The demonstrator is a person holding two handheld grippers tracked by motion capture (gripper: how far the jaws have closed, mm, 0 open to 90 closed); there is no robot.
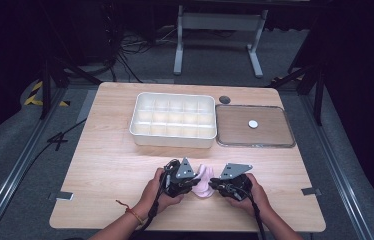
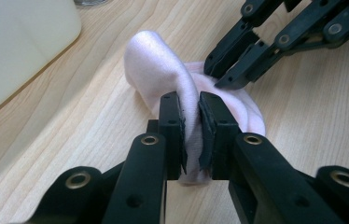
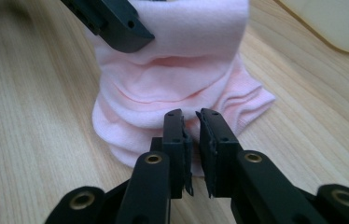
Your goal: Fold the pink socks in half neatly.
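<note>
Pink sock [image 1: 204, 181] sat on the table's [image 1: 110, 165] near edge between both grippers. My guess: folding was barely underway and the divided white box [image 1: 172, 120] was empty. Left gripper [image 2: 191, 122] pinched a raised fold; right gripper [image 3: 191, 140] looked nearly closed at the sock's hem, can't tell if gripping.

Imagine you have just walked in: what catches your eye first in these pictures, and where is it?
A soft pale pink fabric sock lies bunched at the near edge of the light wooden table, pinched by the left hand-held gripper, with the right hand-held gripper closed on its edge. Behind stands a white plastic compartment tray, with a clear flat lid beside it.
</note>
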